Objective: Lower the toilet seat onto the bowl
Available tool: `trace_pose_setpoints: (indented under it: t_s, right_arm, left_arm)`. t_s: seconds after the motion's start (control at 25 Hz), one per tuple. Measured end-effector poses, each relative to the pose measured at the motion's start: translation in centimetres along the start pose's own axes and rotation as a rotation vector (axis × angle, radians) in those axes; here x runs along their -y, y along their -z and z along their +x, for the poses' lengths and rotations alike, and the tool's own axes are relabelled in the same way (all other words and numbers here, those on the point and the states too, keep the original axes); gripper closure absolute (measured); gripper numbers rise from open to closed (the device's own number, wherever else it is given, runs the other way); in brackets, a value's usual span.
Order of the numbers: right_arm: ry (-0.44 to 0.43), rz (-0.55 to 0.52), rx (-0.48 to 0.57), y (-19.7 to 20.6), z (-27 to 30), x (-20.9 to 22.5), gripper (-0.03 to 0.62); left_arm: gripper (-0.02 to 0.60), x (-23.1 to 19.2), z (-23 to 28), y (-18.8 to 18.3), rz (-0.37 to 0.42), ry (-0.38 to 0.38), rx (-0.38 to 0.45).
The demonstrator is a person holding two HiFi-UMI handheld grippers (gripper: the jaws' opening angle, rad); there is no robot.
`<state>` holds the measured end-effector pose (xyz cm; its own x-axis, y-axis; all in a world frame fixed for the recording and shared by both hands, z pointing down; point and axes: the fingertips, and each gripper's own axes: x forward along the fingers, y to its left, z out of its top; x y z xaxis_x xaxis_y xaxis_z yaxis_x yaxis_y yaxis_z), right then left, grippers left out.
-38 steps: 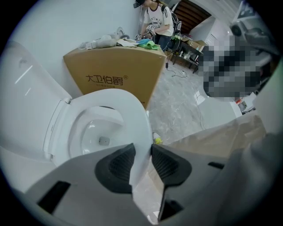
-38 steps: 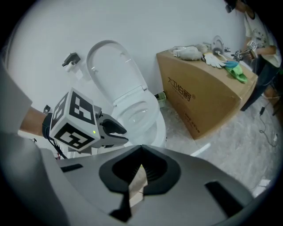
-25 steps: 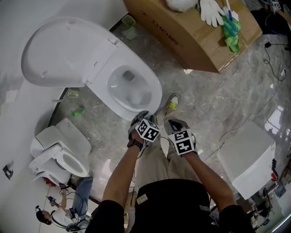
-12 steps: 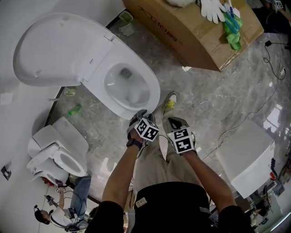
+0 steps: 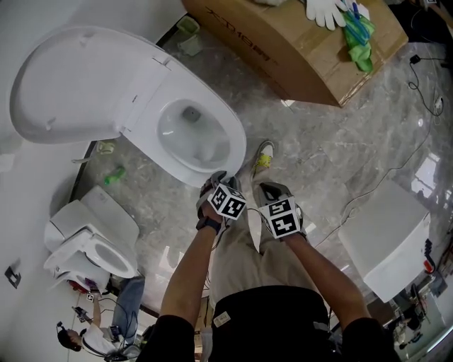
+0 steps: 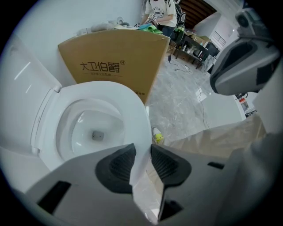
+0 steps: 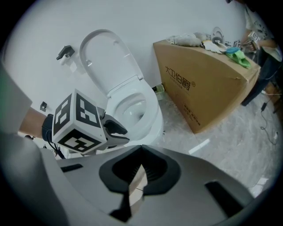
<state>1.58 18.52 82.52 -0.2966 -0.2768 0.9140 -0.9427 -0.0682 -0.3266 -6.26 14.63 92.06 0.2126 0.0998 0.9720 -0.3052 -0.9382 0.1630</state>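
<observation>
In the head view the seat (image 5: 64,85) is seen raised against the wall behind the bowl (image 5: 228,119), in which nothing but the drain is seen. The left gripper (image 5: 218,185) and right gripper (image 5: 272,192) are held well apart from it, so the seat's top edge should be reached first, then eased down, not dropped. A glove (image 5: 327,12) and green cloth (image 5: 361,46) lie on the box (image 5: 283,49). In the left gripper view the jaws are seen slightly parted, empty. In the right gripper view the jaws are shown tips together, empty.
</observation>
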Motion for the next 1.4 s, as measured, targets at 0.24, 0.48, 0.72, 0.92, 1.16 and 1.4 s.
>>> trace_pose_setpoints:
  t_s: [0.24,0.48,0.72,0.92,1.16,1.4]
  right_arm:
    - [0.005,0.015,0.0,-0.1,1.2,0.3,0.6]
    - [0.027,0.049,-0.003,0.5,2.1,1.4,0.6]
    - [0.045,0.06,-0.014,0.7,3.0,2.1,0.6]
    - [0.051,0.084,-0.013,1.0,3.7,2.4,0.6]
    - [0.043,0.091,-0.023,1.8,4.4,2.3,0.6]
    - [0.05,0.106,-0.025,2.5,4.8,3.3,0.6]
  left_arm:
    - [0.454,0.0,0.8,-0.1,0.001,0.007,-0.008]
    - [0.457,0.2,1.4,0.2,-0.009,0.021,-0.023]
    - [0.459,0.2,1.6,0.4,-0.004,0.05,-0.031]
    - [0.46,0.1,1.9,0.5,-0.004,0.061,-0.033]
    - [0.462,0.2,2.5,0.6,-0.003,0.076,-0.037]
    - [0.463,0.1,3.5,0.7,-0.01,0.077,-0.043]
